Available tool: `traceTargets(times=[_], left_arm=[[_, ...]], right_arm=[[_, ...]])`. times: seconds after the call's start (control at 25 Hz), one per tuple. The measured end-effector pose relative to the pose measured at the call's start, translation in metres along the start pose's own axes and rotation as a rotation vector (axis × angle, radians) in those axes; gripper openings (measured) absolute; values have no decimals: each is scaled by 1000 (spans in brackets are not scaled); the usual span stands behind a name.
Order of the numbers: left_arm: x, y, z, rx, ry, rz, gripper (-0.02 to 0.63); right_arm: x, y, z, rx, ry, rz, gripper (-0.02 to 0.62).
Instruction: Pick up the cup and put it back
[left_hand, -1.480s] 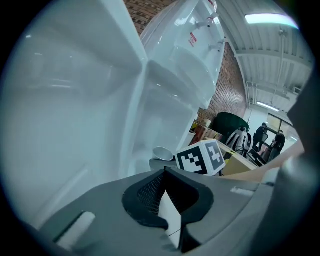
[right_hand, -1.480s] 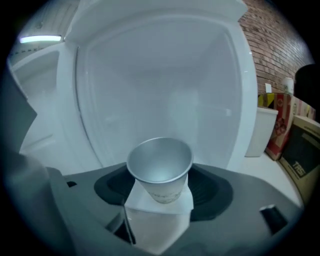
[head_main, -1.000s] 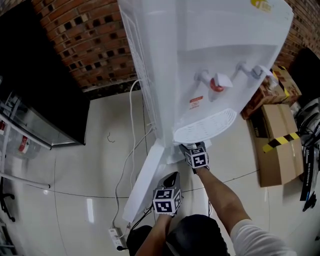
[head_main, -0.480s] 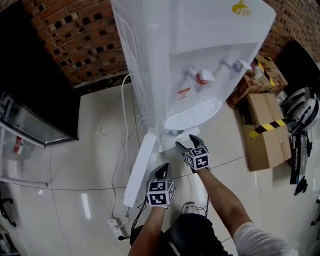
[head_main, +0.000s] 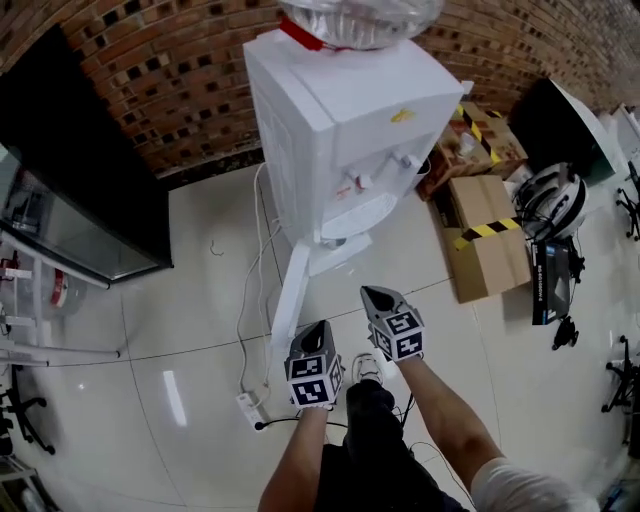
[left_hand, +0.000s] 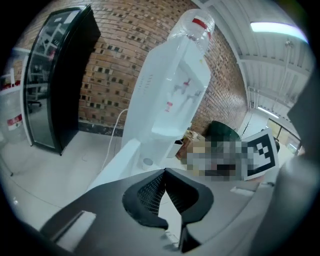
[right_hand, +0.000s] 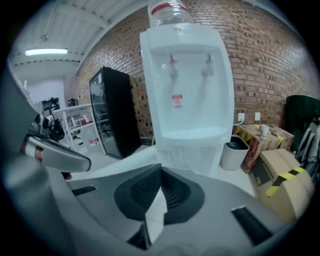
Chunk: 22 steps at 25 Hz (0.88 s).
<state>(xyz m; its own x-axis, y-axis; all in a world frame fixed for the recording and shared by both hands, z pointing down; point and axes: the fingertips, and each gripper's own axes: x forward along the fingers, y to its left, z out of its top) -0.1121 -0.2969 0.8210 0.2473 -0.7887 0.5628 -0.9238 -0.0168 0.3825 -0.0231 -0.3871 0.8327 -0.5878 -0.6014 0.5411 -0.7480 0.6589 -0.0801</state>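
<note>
The white water dispenser (head_main: 340, 130) stands against the brick wall with a bottle on top. A small white cup (left_hand: 146, 161) sits low at its foot, beside the open lower door (head_main: 290, 300); it shows only in the left gripper view. My left gripper (head_main: 320, 328) (left_hand: 164, 171) is shut and holds nothing, some way back from the dispenser. To its right, my right gripper (head_main: 376, 294) (right_hand: 160, 167) is also shut and empty, pointing at the dispenser's front. Neither gripper touches the cup.
Cardboard boxes (head_main: 480, 235) and a helmet (head_main: 550, 205) lie to the dispenser's right, with a white bin (right_hand: 233, 154) beside it. A black glass-front cabinet (head_main: 90, 170) stands at the left. A power strip (head_main: 250, 408) and cable lie on the tiled floor.
The person has stepped back, so the dispenser now looks smaller and farther away. Both grippers have drawn away from its base. The right gripper's jaws, open earlier, have closed.
</note>
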Motion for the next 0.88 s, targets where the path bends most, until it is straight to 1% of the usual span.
traceTargets(times=[0.28, 0.4, 0.48, 0.6, 0.72, 0.88], left_arm=[[-149, -78, 46, 33, 22, -38, 5], [-212, -106, 60, 53, 30, -49, 5], [-248, -121, 73, 71, 17, -59, 5], [-293, -135, 91, 93, -10, -69, 5], [-325, -144, 105, 110, -32, -76, 5], [-356, -152, 116, 112, -43, -80, 5]], right_arm=[[-173, 57, 72, 81, 63, -15, 9], [-242, 78, 107, 94, 42, -17, 8], [-280, 89, 128, 95, 22, -21, 8], [-323, 105, 150, 94, 2, -33, 8], [-356, 120, 166, 111, -24, -36, 8], [-394, 139, 172, 142, -40, -19, 8]])
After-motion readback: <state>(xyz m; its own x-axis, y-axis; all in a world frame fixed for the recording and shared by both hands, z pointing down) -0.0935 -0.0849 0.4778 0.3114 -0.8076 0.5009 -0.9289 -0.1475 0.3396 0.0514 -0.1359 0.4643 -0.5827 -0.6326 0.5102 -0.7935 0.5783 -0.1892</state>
